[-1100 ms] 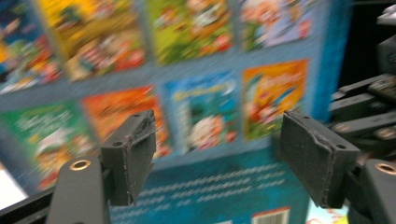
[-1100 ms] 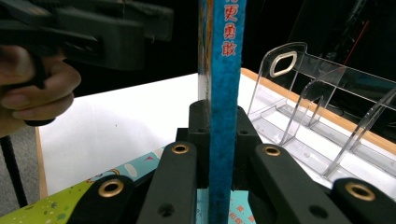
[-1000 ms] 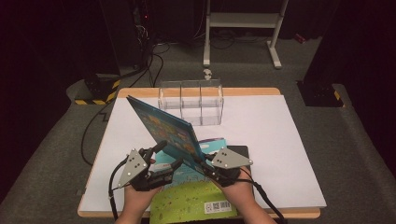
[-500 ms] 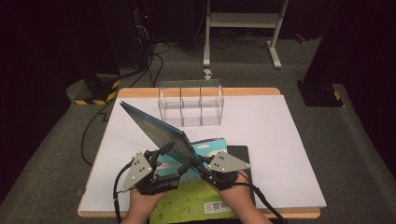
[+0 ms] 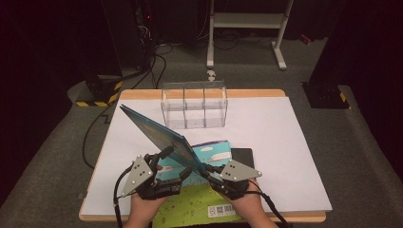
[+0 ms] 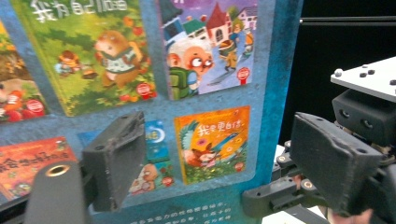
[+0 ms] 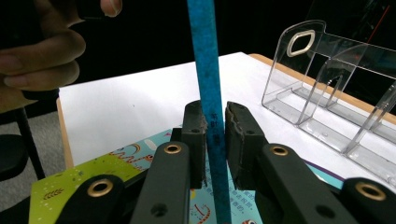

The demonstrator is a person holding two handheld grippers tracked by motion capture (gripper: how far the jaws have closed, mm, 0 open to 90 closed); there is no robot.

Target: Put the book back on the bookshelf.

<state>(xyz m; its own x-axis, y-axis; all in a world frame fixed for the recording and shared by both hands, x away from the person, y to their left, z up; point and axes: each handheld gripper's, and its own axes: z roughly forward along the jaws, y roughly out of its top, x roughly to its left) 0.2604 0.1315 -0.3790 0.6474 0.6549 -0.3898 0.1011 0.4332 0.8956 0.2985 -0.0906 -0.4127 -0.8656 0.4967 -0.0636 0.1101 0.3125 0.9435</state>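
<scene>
Left tool (image 5: 177,164) has just spread wide off the blue book (image 5: 159,135), which right tool (image 7: 215,135) clamps, tilted lower.

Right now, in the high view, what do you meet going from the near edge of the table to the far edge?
Green book lying flat, then the left gripper and right gripper, the raised blue book, the clear divider rack.

Blue book (image 5: 159,137) lower, left tongs (image 5: 173,164) wider
</scene>
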